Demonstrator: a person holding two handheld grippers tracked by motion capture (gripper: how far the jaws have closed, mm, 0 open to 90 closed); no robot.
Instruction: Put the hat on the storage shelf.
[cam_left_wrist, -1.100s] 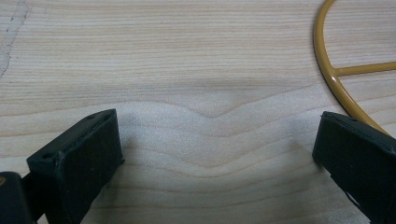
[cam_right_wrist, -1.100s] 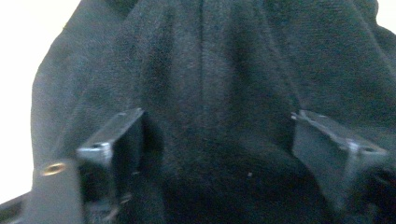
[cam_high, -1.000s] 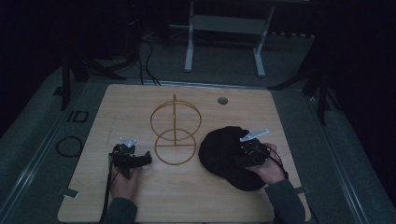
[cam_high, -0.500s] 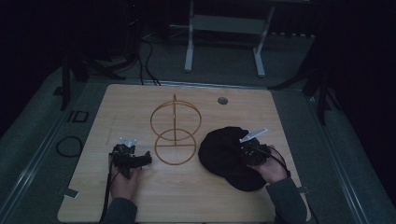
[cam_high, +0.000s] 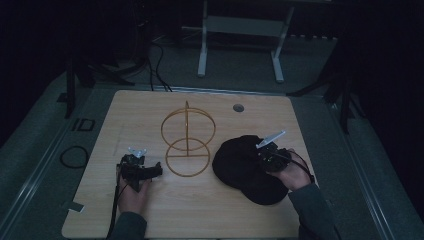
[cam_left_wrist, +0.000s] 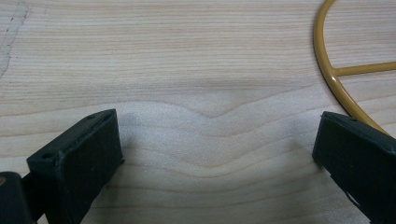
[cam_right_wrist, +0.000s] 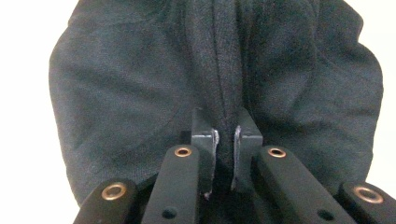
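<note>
— Hat (cam_high: 245, 167), black and soft, lying crumpled in the lower right of the high view on the wooden table (cam_high: 210, 210). In the right gripper view its fabric (cam_right_wrist: 140, 93) bunches into a ridge running up the middle of the frame.

— And the right gripper (cam_high: 267, 157)?

— Its 2 jaws have just been closing and now stand almost together, pinching that ridge of cloth between them (cam_right_wrist: 226, 158). It sits at the hat's right edge.

— The left gripper (cam_high: 145, 171)?

— Lower left of the high view, resting on the table. Its 2 jaws are wide apart with bare wood between them (cam_left_wrist: 215, 154), holding nothing. The gold wire stand (cam_high: 188, 142) lies just beside it; its ring curves through the upper right of the left gripper view.
</note>
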